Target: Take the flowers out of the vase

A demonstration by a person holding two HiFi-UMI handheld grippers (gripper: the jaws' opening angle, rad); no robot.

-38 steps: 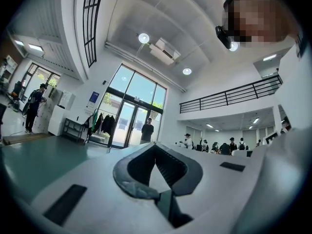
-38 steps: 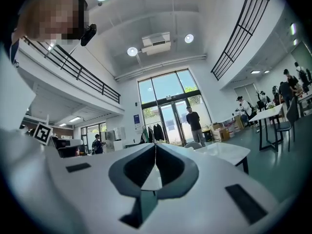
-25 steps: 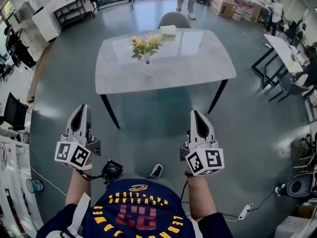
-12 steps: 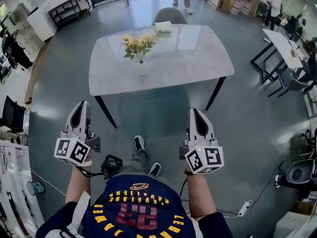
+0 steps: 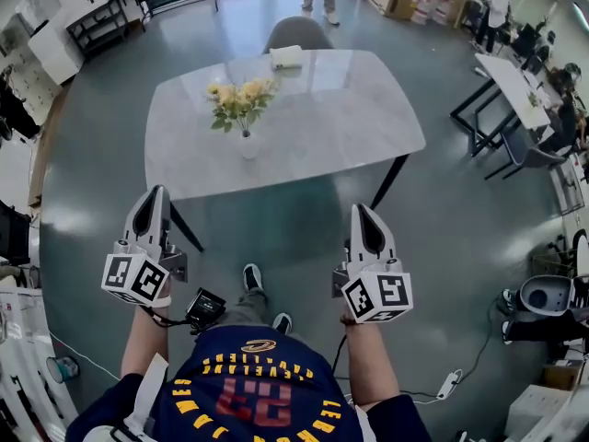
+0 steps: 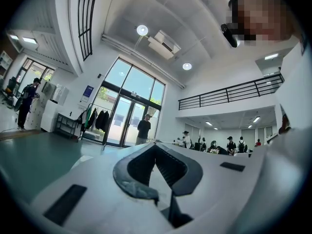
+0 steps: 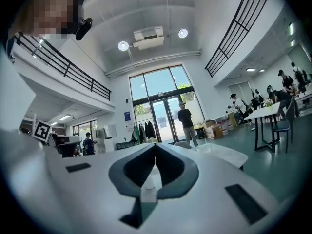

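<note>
Left gripper (image 5: 153,196): your jaws together, empty, well short of the table (image 5: 359,127).
Flowers (image 5: 237,101): yellow bunch, upright in a small white vase (image 5: 248,145), left of the table's middle.
Right gripper (image 5: 362,212): jaws together, empty.
Risk: pull the stems without steadying the vase and it likely tips.

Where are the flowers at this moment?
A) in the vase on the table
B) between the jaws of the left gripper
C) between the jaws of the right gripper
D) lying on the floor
A: the yellow flowers stand in the vase on the table, while the left gripper and the right gripper are shut, empty and short of the table.
</note>
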